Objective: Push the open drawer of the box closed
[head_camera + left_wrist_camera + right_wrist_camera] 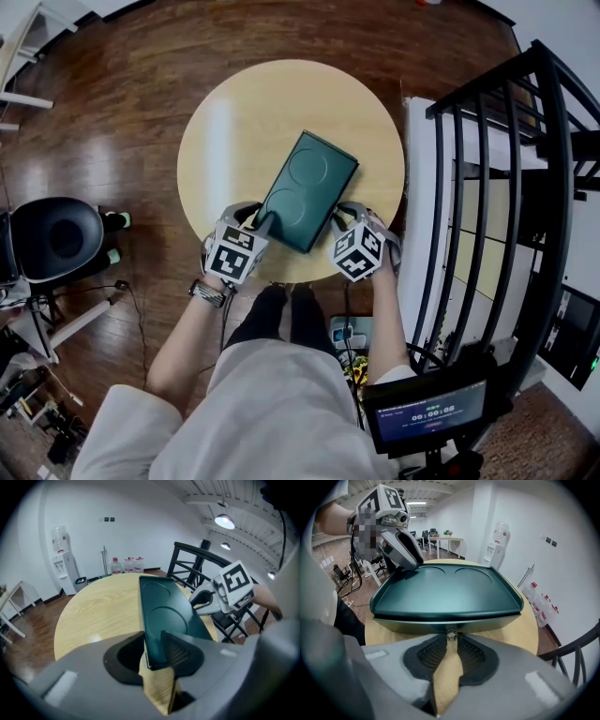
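Note:
A flat dark green box (307, 187) lies slantwise on the round wooden table (234, 122). My left gripper (261, 223) is at its near left corner. In the left gripper view the jaws (152, 638) straddle that corner of the box (164, 616) and clamp it. My right gripper (337, 217) is at the box's long right side. In the right gripper view the drawer front (445, 624) sits almost flush, with only a thin seam under the lid. Its small knob (451, 633) is pinched between the tips of my right gripper (451, 638).
A black metal railing (487, 187) stands close on the right of the table. A black chair (56, 234) is on the left, on the wooden floor. A screen on a stand (427, 412) is near my right leg. The table's near edge is just under both grippers.

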The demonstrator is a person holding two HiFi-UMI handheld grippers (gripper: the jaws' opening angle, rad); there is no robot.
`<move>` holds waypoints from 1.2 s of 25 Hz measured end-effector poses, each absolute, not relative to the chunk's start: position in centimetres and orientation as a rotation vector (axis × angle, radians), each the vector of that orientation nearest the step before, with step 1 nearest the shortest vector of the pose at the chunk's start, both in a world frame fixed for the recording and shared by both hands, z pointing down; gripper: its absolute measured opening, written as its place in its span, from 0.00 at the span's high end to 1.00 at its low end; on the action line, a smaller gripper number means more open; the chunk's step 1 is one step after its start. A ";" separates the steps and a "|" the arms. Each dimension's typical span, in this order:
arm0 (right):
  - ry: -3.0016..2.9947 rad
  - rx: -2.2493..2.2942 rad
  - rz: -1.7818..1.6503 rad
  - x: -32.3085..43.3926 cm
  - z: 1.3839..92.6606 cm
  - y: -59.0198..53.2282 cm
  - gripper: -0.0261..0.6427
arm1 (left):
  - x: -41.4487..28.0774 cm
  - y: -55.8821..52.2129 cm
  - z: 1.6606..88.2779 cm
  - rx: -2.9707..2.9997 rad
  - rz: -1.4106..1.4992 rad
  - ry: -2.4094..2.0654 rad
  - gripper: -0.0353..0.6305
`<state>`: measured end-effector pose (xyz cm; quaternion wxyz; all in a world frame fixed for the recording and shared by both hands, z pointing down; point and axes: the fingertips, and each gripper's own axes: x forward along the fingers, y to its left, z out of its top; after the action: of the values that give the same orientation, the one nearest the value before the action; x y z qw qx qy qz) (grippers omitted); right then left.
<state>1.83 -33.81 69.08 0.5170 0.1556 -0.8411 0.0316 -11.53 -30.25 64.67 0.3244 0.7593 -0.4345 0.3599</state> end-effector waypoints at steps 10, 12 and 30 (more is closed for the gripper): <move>-1.951 0.327 -0.003 0.7 69.2 -34.3 0.85 | -11.8 -30.4 64.6 2.010 0.925 -1.156 0.76; -1.959 0.363 0.007 1.0 69.0 -34.6 0.81 | -11.7 -30.4 64.5 2.010 0.915 -1.164 0.76; -2.087 0.973 0.220 5.7 58.1 -34.6 0.84 | -12.2 -30.2 59.4 2.217 0.634 -1.290 0.80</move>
<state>5.73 -34.56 58.06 0.4025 0.3850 -0.8259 0.0870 -12.19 -30.19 59.44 0.2470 0.8132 -0.4729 0.2327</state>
